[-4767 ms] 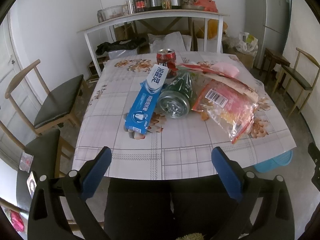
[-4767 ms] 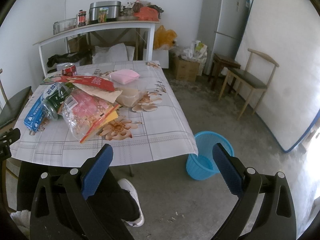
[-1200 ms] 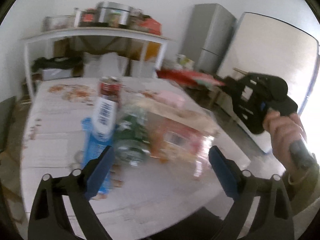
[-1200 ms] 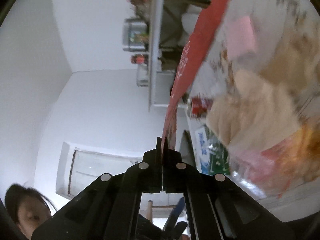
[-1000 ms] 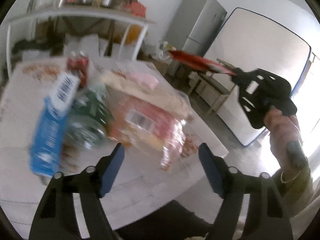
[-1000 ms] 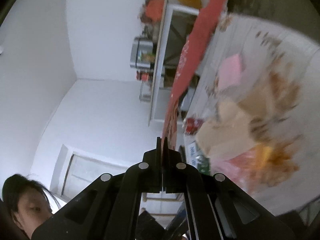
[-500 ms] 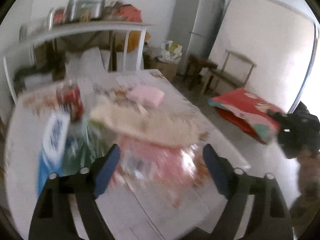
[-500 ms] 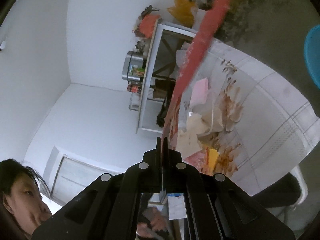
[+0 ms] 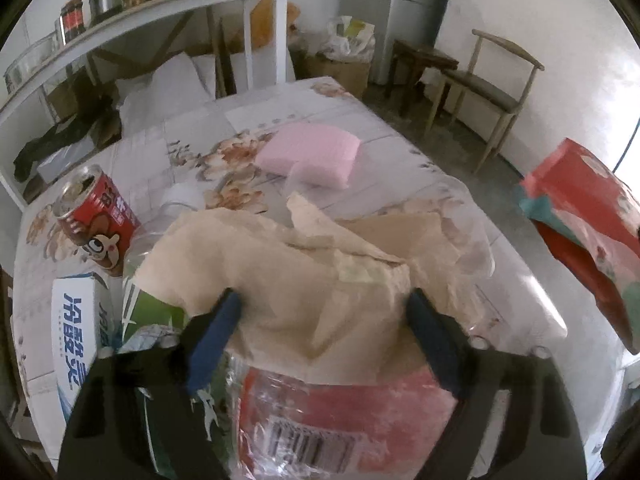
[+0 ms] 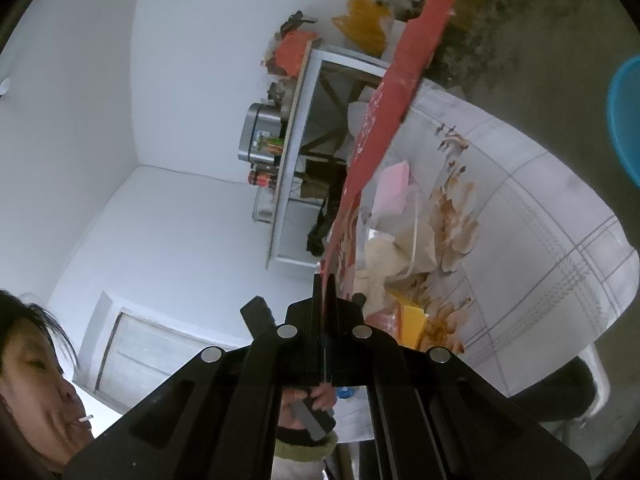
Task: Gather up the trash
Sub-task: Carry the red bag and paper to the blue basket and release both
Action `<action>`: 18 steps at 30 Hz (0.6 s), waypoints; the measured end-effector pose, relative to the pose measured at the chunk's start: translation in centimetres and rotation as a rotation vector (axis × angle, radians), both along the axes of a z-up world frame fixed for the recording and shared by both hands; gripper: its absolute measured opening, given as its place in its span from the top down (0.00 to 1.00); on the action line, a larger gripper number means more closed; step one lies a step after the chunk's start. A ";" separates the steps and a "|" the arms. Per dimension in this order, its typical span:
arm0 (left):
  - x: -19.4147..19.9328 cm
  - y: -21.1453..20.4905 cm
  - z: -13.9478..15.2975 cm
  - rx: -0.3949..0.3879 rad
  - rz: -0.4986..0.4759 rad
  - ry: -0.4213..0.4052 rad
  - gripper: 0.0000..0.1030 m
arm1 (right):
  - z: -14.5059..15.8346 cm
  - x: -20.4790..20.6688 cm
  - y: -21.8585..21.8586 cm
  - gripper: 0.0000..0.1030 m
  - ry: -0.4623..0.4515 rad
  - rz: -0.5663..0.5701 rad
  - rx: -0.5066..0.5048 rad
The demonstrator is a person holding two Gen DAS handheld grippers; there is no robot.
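Note:
In the left wrist view my left gripper (image 9: 324,304) points down onto the trash pile on the table (image 9: 360,112). A crumpled beige paper bag (image 9: 300,264) lies between its blue fingers, and the jaws are closing on it. Under the paper lies a clear plastic bag with red contents (image 9: 344,412). My right gripper (image 10: 324,280) is shut on a flat red packet (image 10: 400,92), seen edge-on. That red packet (image 9: 580,208) hangs off the table's right side in the left wrist view.
A red can (image 9: 96,224), a blue-and-white box (image 9: 76,328), a green bottle (image 9: 156,312) and a pink pack (image 9: 312,156) share the table. A blue bin (image 10: 624,120) stands on the floor. A chair (image 9: 492,92) and a shelf table (image 9: 160,4) stand behind.
My left gripper has dropped forward onto the pile until the beige paper sits between its fingers. The right gripper has carried the red packet clear of the table, and the blue bin has come into view.

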State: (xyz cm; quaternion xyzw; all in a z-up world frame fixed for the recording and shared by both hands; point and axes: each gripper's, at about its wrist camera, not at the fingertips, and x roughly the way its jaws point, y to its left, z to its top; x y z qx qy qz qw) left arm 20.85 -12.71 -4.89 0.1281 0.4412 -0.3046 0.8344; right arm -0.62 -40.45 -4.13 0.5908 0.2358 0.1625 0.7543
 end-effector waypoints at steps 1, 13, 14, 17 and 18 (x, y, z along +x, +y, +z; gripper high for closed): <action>0.2 0.2 0.0 -0.002 0.002 0.003 0.33 | -0.1 0.0 -0.1 1.00 0.002 -0.003 0.000; 0.6 2.4 2.8 -0.070 0.034 -0.057 0.95 | 0.2 -0.3 -0.5 1.00 -0.003 -0.020 -0.008; 0.6 2.6 3.2 -0.079 0.039 -0.067 0.96 | 0.2 -0.3 -0.5 1.00 -0.005 -0.021 -0.008; 0.1 3.5 5.4 -0.114 0.058 -0.132 0.97 | 0.2 -0.4 -0.6 1.00 -0.012 -0.027 -0.013; 0.0 3.7 6.2 -0.125 0.060 -0.156 0.97 | 0.2 -0.5 -0.7 1.00 -0.015 -0.029 -0.014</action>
